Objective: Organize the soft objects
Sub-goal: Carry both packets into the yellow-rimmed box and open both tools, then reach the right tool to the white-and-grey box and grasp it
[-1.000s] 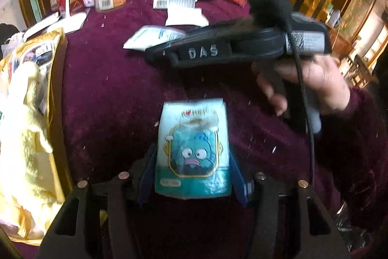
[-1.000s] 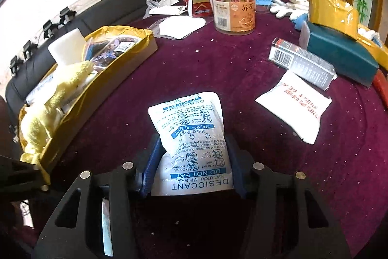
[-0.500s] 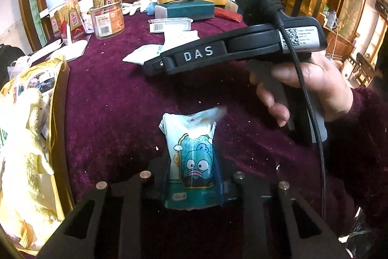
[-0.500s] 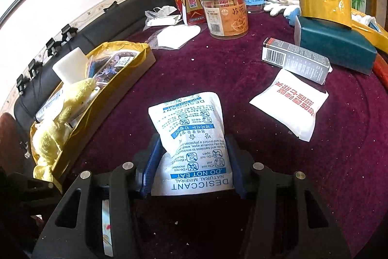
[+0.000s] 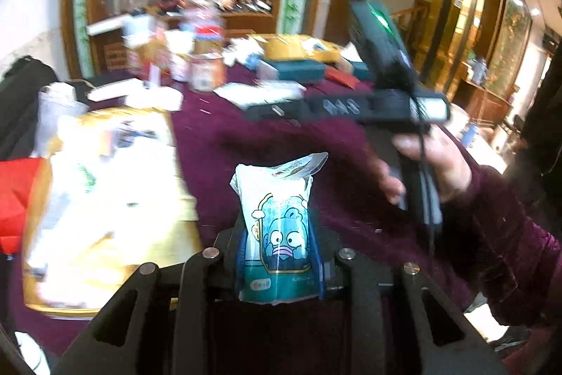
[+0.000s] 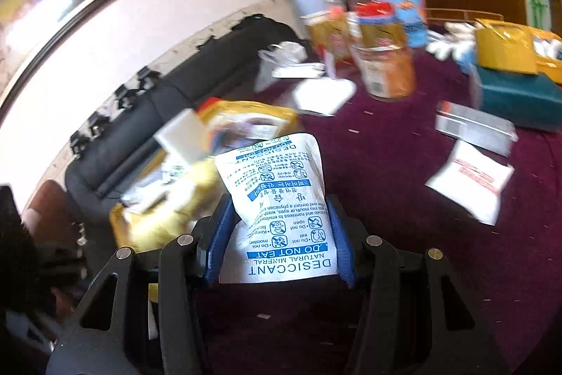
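Observation:
My left gripper (image 5: 279, 255) is shut on a teal cartoon-fish packet (image 5: 277, 227) and holds it up above the purple table, just right of the yellow tray (image 5: 116, 206). My right gripper (image 6: 279, 241) is shut on a white desiccant pouch (image 6: 277, 199) and holds it lifted near the same yellow tray (image 6: 246, 118), which holds a yellow soft toy (image 6: 168, 213) and other packets. The right gripper's body (image 5: 351, 108) shows in the left wrist view, held by a hand.
A white sachet with red print (image 6: 470, 185) and a grey box (image 6: 474, 129) lie on the purple cloth (image 6: 386, 181). Jars (image 6: 383, 58), a teal box (image 6: 516, 101) and a yellow box (image 6: 505, 48) stand at the back. A black sofa (image 6: 147, 122) is behind the tray.
Both grippers have lifted their packets off the table and swung left toward the yellow tray. The left gripper has closed tighter, so the fish packet is squeezed narrow.

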Available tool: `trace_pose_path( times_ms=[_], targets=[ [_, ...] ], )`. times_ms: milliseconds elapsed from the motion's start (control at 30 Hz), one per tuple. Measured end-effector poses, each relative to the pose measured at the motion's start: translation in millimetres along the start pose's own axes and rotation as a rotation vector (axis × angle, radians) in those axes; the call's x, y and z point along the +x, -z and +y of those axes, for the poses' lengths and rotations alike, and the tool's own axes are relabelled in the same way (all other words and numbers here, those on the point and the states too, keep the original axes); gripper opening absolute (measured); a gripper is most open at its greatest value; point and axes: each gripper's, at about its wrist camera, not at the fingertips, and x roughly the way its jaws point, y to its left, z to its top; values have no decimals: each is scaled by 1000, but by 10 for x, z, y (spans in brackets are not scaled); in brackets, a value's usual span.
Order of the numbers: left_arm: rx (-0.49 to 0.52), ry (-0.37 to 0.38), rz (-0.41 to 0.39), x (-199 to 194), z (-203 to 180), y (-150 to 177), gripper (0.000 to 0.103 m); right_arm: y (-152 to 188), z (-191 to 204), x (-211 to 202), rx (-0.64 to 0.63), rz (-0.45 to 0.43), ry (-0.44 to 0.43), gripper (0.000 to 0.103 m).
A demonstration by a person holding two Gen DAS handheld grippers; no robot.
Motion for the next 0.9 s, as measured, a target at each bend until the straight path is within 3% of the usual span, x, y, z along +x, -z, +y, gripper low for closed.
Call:
trace_pose_path(
  times_ms=[133,300,533,600,667,833,900],
  targets=[
    [-23,-99,-48,-342,441,-98,29,-41,379,221,0,4,-49,52],
    [-38,-171,-34,-393,907,-211,30,-183,783,569,38,-14,-77,52],
    [-139,-150,85,-70,1480,-177,39,-249,1021,1016,139,23,-16,57],
    [-179,-158,97,-81,1582,-146,43,-231,1043,1076,157,25,-18,67],
    [-206,-128,82,-137,1649,-103,50,-230,1056,1073,161,23,-44,68],
    [-206,-108,40,-264,1691,-118,50,-277,995,808,169,-66,-79,69],
    [-227,-103,-10,-366,1697,-150,51,-256,915,620,165,-99,-33,69]
  ],
)
